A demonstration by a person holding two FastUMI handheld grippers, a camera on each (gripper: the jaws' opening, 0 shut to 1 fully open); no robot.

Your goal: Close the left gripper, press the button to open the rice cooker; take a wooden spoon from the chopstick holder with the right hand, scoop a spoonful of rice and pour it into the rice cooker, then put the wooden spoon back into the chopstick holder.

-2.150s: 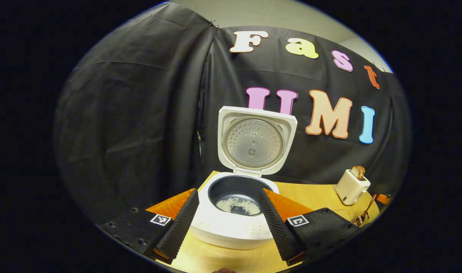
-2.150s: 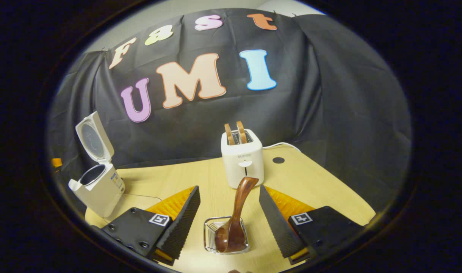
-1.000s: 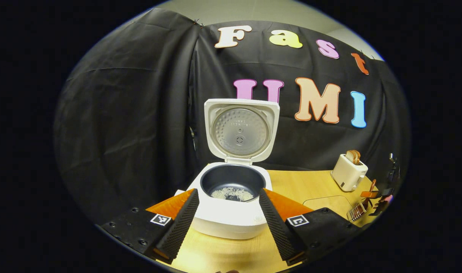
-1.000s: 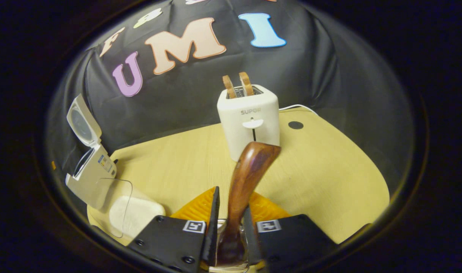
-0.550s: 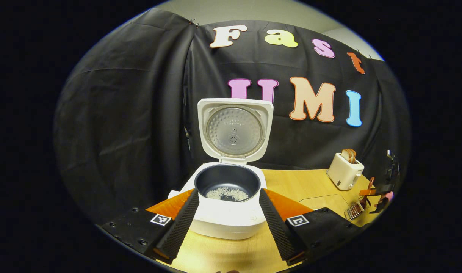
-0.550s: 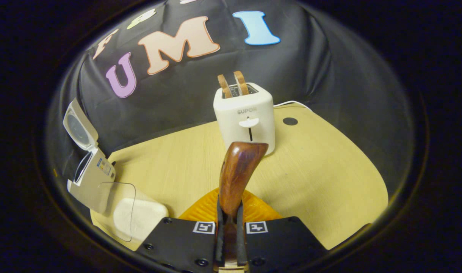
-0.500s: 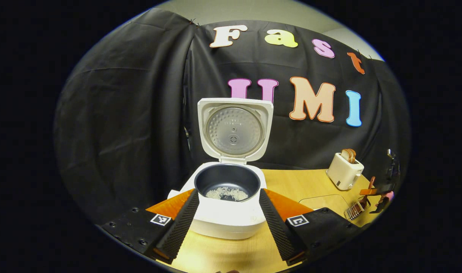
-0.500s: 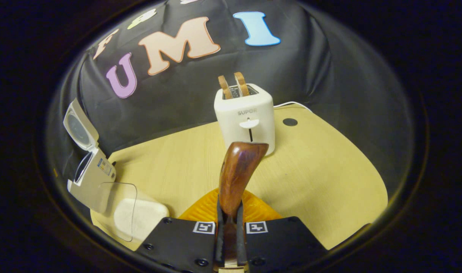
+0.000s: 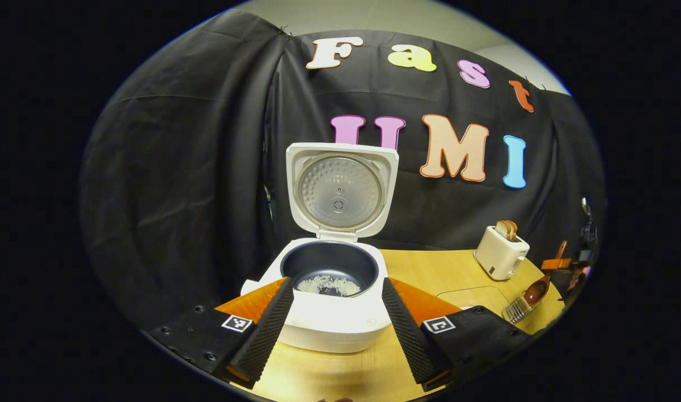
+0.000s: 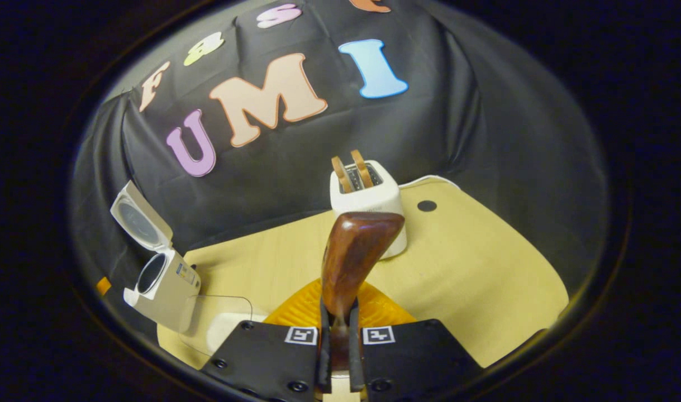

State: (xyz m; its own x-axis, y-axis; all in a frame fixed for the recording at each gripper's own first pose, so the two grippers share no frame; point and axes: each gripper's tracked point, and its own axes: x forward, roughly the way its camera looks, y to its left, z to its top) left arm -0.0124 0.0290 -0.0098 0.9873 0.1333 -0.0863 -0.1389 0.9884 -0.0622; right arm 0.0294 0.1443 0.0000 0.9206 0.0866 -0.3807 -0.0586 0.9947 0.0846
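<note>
Now | right hand-held gripper clenched on wooden spoon | left hand-held gripper released, facing rice cooker

One rice cooker, one toaster with two bread slices, one wooden spoon, one chopstick holder and one clear container are counted on the tabletop.
</note>
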